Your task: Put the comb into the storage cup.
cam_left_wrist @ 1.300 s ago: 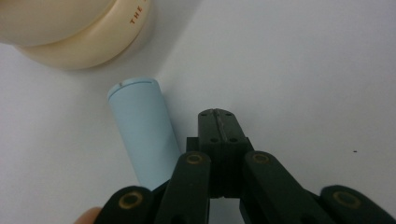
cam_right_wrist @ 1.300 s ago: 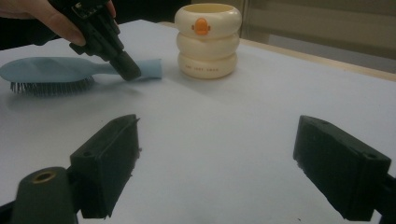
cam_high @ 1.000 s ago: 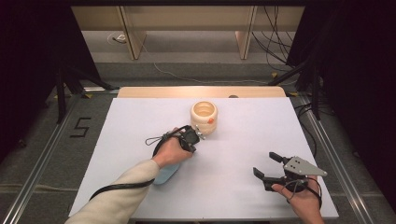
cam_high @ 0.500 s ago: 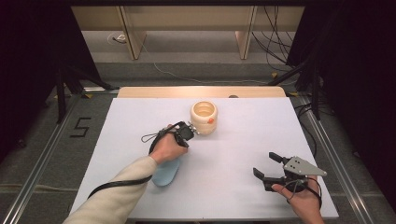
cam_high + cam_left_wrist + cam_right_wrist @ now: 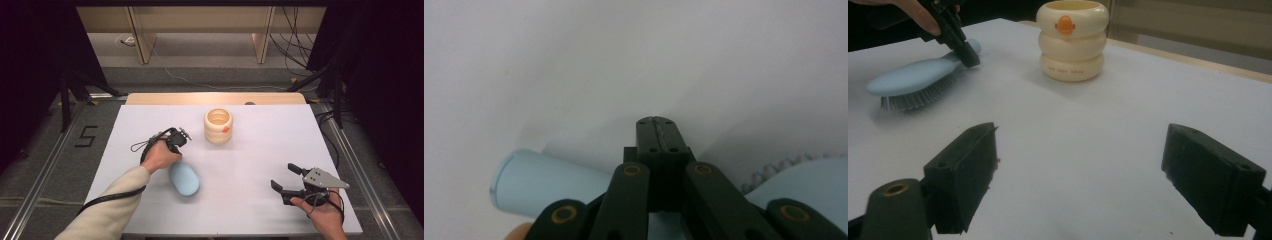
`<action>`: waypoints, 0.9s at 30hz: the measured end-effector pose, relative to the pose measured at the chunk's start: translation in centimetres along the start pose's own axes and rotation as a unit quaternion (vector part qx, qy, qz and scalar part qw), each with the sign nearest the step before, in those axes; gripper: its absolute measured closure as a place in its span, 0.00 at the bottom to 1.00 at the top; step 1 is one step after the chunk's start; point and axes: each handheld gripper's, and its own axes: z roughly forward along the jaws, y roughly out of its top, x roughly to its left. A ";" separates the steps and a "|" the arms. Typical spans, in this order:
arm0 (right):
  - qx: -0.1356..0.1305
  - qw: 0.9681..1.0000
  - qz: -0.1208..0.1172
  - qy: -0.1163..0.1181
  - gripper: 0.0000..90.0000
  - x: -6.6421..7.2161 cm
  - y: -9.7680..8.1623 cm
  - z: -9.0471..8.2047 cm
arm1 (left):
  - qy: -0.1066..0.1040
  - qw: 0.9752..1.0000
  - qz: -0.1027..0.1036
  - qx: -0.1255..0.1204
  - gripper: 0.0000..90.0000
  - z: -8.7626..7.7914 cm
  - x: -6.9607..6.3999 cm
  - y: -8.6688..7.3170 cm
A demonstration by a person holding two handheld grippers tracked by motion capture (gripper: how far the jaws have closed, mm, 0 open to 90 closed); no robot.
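The left gripper (image 5: 181,136) has its jaws pressed flat together with nothing between them; in the left gripper view the closed tips (image 5: 657,131) hang over the white table cover, with the pale blue hairbrush (image 5: 549,182) lying just under and behind them, its rounded handle end to one side and its bristled edge to the other. In the right gripper view the same closed tips sit at the brush's handle (image 5: 968,50), touching or nearly so. A second ago this hand was right up against the cream ringed cup (image 5: 218,125); it has since slid away from it towards the table's left, so the cup now stands apart at the middle back and the brush (image 5: 183,178) shows below the hand, bristles down. That reads as the left hand turning to the brush, pushing or lining up on its handle. The right gripper (image 5: 290,181) rests near the front right corner, jaws spread wide and empty, unmoved
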 end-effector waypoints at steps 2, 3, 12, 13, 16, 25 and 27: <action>-0.001 1.000 0.001 0.000 0.18 0.0 0.0 0.0 | 0.000 1.000 -0.007 0.003 1.00 -0.1 0.5 -0.5; -0.001 1.000 0.001 0.000 0.18 0.0 0.0 0.0 | 0.000 1.000 -0.010 0.005 1.00 -0.1 0.7 -0.7; -0.002 1.000 0.002 -0.001 0.18 0.0 0.0 0.0 | -0.003 1.000 -0.023 0.018 1.00 -0.5 1.6 -2.2; -0.002 1.000 0.002 -0.001 0.18 0.0 0.0 0.0 | -0.005 0.999 -0.025 0.020 1.00 -0.5 1.7 -2.4; -0.001 1.000 0.003 -0.001 0.18 0.0 0.0 0.0 | -0.003 0.999 -0.025 0.024 1.00 -0.6 1.8 -2.8; -0.002 1.000 0.003 -0.002 0.18 0.0 0.0 0.0 | -0.008 0.999 -0.023 0.035 1.00 -1.1 1.6 -4.0; -0.002 1.000 0.001 -0.003 0.18 0.0 0.0 -0.1 | -0.010 0.999 -0.023 0.036 1.00 -1.1 1.6 -4.1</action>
